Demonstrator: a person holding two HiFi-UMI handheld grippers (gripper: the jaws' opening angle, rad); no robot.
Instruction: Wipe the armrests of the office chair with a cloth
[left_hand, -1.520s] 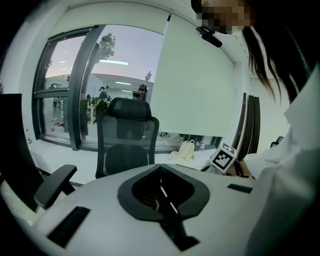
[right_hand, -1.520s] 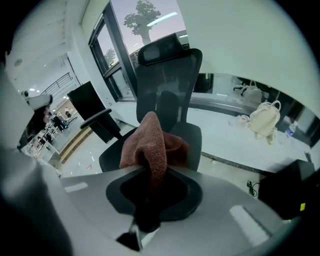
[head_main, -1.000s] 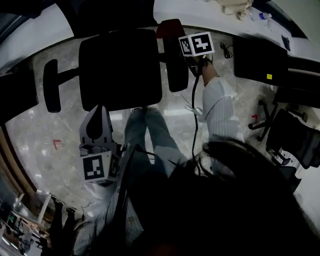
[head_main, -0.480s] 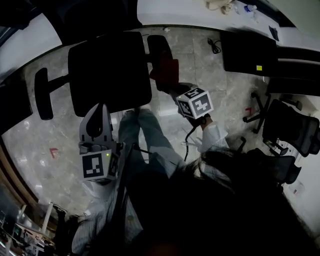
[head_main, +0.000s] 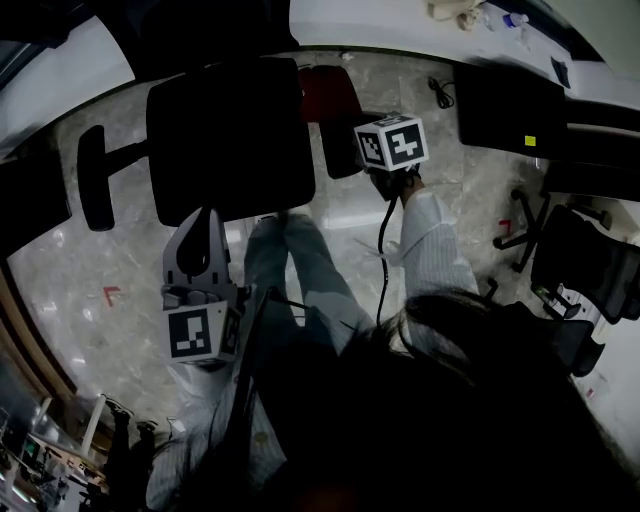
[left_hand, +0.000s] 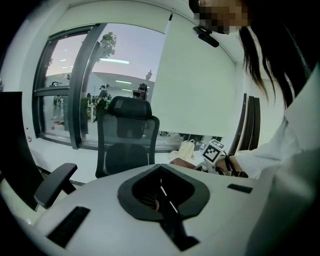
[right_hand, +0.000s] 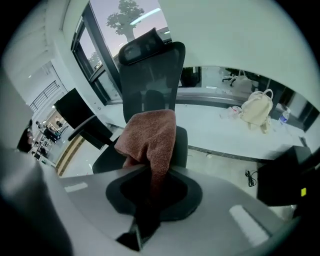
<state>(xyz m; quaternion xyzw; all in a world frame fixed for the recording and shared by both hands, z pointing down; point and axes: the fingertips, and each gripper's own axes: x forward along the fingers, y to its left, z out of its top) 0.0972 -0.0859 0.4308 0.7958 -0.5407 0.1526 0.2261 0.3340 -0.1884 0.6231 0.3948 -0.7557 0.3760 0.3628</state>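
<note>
The black office chair (head_main: 230, 135) stands below me, its left armrest (head_main: 95, 178) far left and its right armrest (head_main: 343, 150) beside the seat. My right gripper (head_main: 352, 118) is shut on a reddish-brown cloth (head_main: 328, 95) that lies over the far part of the right armrest. In the right gripper view the cloth (right_hand: 150, 140) hangs bunched from the shut jaws in front of the chair back (right_hand: 150, 75). My left gripper (head_main: 200, 225) is held near the seat's front edge, shut and empty, and its own view shows the chair (left_hand: 127, 135) and an armrest (left_hand: 55, 182).
My legs (head_main: 300, 260) stand just in front of the seat. A black cable (head_main: 440, 95) lies on the marble floor. A dark panel (head_main: 510, 105) and a second black chair (head_main: 590, 270) are at the right. A white bag (right_hand: 255, 112) sits on the white desk behind.
The right gripper drew the cloth back along the right armrest toward me, then pushed it forward again toward the far end. The left gripper stayed put.
</note>
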